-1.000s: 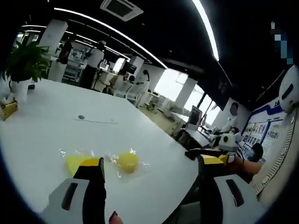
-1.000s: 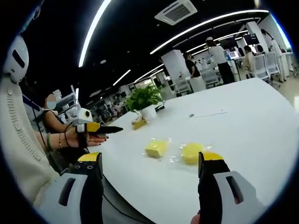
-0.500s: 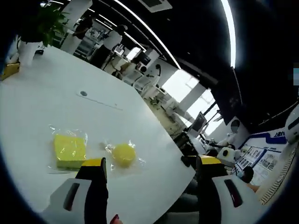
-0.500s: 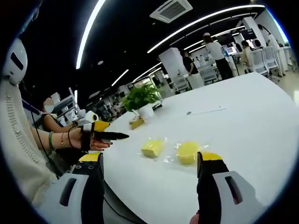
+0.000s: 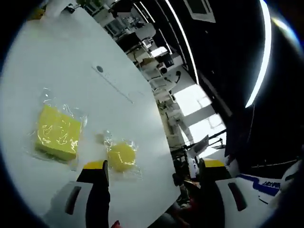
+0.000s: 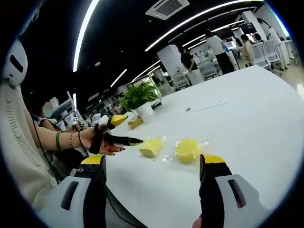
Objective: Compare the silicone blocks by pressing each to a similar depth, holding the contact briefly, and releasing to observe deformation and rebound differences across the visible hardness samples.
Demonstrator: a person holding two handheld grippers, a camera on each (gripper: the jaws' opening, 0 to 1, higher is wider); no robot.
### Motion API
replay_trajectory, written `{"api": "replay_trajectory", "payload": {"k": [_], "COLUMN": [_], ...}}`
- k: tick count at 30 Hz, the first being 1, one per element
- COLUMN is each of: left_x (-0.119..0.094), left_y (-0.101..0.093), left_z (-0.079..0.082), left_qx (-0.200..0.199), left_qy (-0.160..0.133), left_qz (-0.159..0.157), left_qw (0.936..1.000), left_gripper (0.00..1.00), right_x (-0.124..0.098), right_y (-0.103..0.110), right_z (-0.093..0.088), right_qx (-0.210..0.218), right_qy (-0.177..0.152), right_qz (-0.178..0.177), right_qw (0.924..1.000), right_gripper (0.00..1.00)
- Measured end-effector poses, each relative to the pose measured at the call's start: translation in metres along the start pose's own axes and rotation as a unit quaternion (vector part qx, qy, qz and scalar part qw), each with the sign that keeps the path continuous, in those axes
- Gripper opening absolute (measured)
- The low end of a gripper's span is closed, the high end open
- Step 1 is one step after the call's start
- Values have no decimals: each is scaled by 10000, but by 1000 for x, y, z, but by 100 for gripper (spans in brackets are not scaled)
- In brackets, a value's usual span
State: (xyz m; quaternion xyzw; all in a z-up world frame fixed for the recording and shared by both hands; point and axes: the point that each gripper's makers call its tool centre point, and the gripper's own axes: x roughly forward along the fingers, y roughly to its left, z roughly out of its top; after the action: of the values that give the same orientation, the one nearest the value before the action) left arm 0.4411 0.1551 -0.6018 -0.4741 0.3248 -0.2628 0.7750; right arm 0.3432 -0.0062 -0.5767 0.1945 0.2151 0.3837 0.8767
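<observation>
Now | left claw [image 5: 152, 166] jaws apart, nearing square yellow silicone block in clear wrap [image 5: 58, 132] | round yellow wrapped block [image 5: 121, 156] just beside it | right claw [image 6: 153, 161] jaws apart, well back from both for the press

I see two yellow blocks [image 5: 58, 133] [image 5: 121, 156] in clear wrap on my white table [image 5: 71, 85]; jaw tips yellow.

A wide white table [image 6: 247, 118] runs out ahead of me in an open-plan office under a black ceiling [image 6: 123, 23] crossed by long strip lights [image 6: 81, 38]. A ceiling air vent [image 6: 166, 6] sits overhead. A potted green plant [image 6: 137, 97] stands on the table's far side, white columns [image 6: 167, 59] and desks with people behind. Bright windows [image 5: 192, 99] glow beyond the table's edge.
</observation>
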Motion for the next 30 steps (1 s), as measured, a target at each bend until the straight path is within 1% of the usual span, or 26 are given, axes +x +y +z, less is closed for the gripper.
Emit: {"api": "replay_trajectory", "payload": {"k": [2, 5, 7, 8, 11, 14, 17, 21, 23, 26, 30], "left_x": [10, 21, 29, 34, 43, 51, 59, 66, 70, 76, 83], "left_y": [5, 9, 14, 15, 21, 28, 36, 44, 50, 56, 63], "left_z": [3, 6, 11, 13, 19, 18, 12, 8, 6, 4, 4], "left_qx": [-186, -286, -574, -720, -1150, -1202, -1191, -1251, -1215, -1206, -1303], "left_qy": [3, 6, -128, -170, -345, -354, -242, -218, -169, -126, -131], "left_qz": [81, 159, 239, 227, 247, 315, 456, 587, 697, 766, 838], "left_qw": [9998, 9995, 9980, 9970, 9925, 9916, 9915, 9902, 9900, 9897, 9878], "left_gripper": [78, 79, 81, 81, 82, 82, 82, 82, 82, 82, 82], "right_x": [1, 1, 1, 1, 1, 1, 1, 1, 2, 3, 3], "right_y": [-3, -7, -10, -12, -17, -21, -25, -29, -32, -35, -41], "right_z": [-1, -1, -1, -1, -2, -3, -4, -5, -5, -6, -5], "right_qx": [34, 70, 96, 110, 154, 189, 228, 248, 263, 274, 301], "right_qy": [9, 4, 4, -2, -7, 12, 19, 34, 48, 69, 72], "right_qz": [-26, -49, -75, -86, -122, -159, -181, -189, -201, -204, -220], "right_qw": [10000, 10000, 9999, 9999, 9998, 9997, 9996, 9995, 9994, 9994, 9993], "right_gripper": [74, 74, 74, 74, 73, 73, 73, 72, 72, 72, 71]}}
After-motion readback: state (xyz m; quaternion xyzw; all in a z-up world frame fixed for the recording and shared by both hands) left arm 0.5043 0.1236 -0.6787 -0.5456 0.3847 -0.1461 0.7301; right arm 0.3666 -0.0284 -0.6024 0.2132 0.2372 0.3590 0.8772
